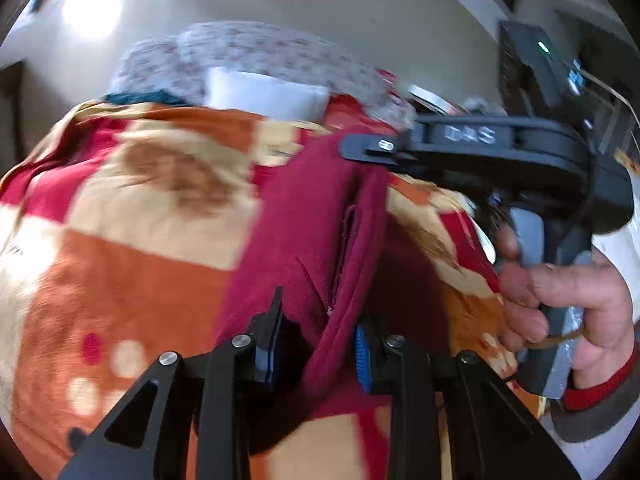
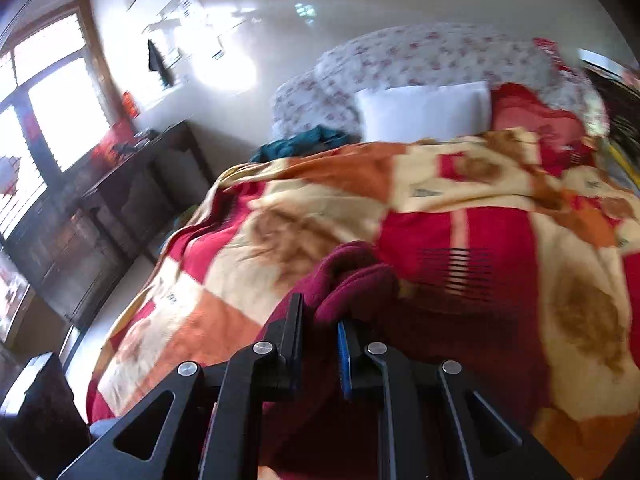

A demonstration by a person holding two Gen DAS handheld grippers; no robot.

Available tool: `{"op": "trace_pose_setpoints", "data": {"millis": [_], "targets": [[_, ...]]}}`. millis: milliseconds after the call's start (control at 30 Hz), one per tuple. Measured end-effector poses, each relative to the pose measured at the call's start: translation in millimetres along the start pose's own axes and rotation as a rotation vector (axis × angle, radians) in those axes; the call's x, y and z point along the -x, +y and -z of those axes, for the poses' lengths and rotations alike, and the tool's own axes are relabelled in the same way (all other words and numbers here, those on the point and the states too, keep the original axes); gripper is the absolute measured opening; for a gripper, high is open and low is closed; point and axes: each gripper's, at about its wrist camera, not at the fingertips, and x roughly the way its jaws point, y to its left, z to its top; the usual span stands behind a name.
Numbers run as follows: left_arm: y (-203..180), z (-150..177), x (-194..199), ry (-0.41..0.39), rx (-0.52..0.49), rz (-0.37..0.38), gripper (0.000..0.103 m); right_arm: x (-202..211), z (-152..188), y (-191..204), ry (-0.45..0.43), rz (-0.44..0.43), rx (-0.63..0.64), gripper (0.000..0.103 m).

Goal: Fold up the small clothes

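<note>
A small maroon fleece garment (image 1: 308, 216) is held up above a bed covered by a red, orange and cream blanket (image 1: 132, 208). My left gripper (image 1: 320, 340) is shut on one edge of it, a thick fold between its blue pads. My right gripper (image 2: 318, 332) is shut on another bunched edge of the same garment (image 2: 352, 276). In the left wrist view the right gripper's black body (image 1: 480, 148) and the hand holding it sit at the right, its fingers meeting the garment's far top edge. The garment hangs stretched between the two grippers.
A white pillow (image 2: 424, 114) and a floral quilt (image 2: 432, 60) lie at the head of the bed, with a teal cloth (image 2: 304, 144) beside them. A dark wooden dresser (image 2: 112, 204) stands left of the bed under a window (image 2: 44, 120).
</note>
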Motion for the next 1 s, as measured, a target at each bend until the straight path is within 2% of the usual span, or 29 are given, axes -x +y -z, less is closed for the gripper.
{"op": "trace_pose_setpoints", "data": {"millis": [67, 133, 233, 300, 367, 400, 433, 467, 500, 533, 567, 600, 633, 700, 800, 900, 967, 1000], "targets": [[-34, 6, -20, 0.03, -0.052, 0.007, 0.028, 14, 9, -32, -0.023, 0.018, -0.056, 0.015], [-60, 14, -48, 0.069, -0.085, 0.004, 0.028, 16, 21, -58, -0.027, 0.075, -0.085, 0.015], [-82, 30, -92, 0.141, -0.103, -0.032, 0.028, 7, 49, -103, 0.015, 0.098, -0.196, 0.015], [-86, 40, -111, 0.162, -0.107, -0.061, 0.028, 9, 66, -124, 0.008, 0.077, -0.268, 0.018], [-89, 43, -107, 0.135, -0.125, -0.062, 0.034, 20, 76, -139, -0.017, 0.025, -0.346, 0.018], [-87, 42, -101, 0.135, -0.129, -0.05, 0.037, 26, 79, -142, -0.034, 0.002, -0.373, 0.023], [-87, 41, -93, 0.152, -0.135, -0.03, 0.047, 34, 84, -142, -0.061, -0.031, -0.391, 0.027], [-86, 40, -84, 0.169, -0.143, -0.017, 0.054, 43, 87, -138, -0.086, -0.061, -0.385, 0.036], [-83, 40, -70, 0.163, -0.157, -0.017, 0.055, 49, 89, -132, -0.097, -0.082, -0.367, 0.045], [-80, 43, -56, 0.139, -0.17, -0.036, 0.056, 52, 91, -126, -0.1, -0.092, -0.35, 0.051], [-71, 44, -36, 0.103, -0.182, -0.075, 0.062, 54, 93, -118, -0.095, -0.095, -0.327, 0.066], [-62, 44, -24, 0.083, -0.184, -0.094, 0.066, 56, 96, -111, -0.091, -0.087, -0.312, 0.074], [-52, 44, -12, 0.062, -0.177, -0.123, 0.07, 58, 100, -108, -0.091, -0.087, -0.306, 0.075], [-40, 45, 2, 0.033, -0.161, -0.179, 0.071, 53, 103, -103, -0.081, -0.097, -0.309, 0.075], [-22, 39, -7, 0.034, -0.169, -0.224, 0.071, 35, 110, -100, -0.037, -0.097, -0.329, 0.075], [-7, 34, -26, 0.036, -0.197, -0.234, 0.071, 19, 113, -104, 0.017, 0.001, -0.356, 0.075], [4, 27, -39, 0.035, -0.191, -0.217, 0.071, 16, 112, -107, 0.012, -0.026, -0.383, 0.074], [8, 27, -41, 0.045, -0.19, -0.201, 0.071, 13, 110, -106, 0.031, 0.025, -0.376, 0.074]]}}
